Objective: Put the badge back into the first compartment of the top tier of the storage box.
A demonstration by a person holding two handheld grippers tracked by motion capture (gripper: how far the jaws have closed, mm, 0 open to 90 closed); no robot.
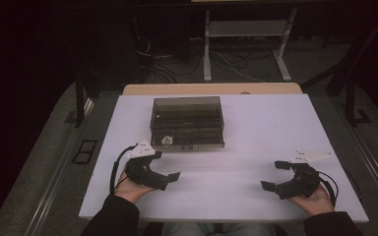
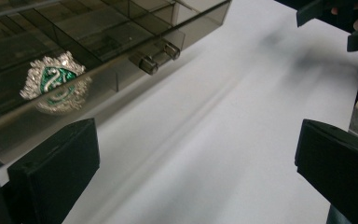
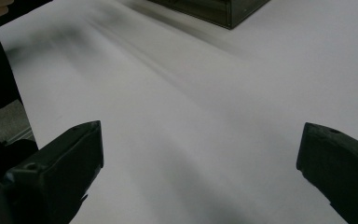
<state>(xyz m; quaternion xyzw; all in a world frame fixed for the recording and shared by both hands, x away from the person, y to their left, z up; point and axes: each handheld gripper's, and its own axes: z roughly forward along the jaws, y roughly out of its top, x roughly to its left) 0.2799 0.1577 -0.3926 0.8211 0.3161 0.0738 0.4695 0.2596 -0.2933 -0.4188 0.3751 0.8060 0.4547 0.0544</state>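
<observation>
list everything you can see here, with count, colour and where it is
box: 1, smoky see-through dark plastic with inner compartments, lid down, middle of the table toward its far edge
crest badge: 1, silver and green, at the box's front left corner; on or inside the wall, cannot tell
box latches: 2, see-through, on the box's front face
table: 1, white top
metal frame legs: pale grey, on the floor beyond the table
cables: several, dark, on the floor beyond the table
left gripper: 1, black, jaws open, near left of the table
right gripper: 1, black, jaws open, near right
</observation>
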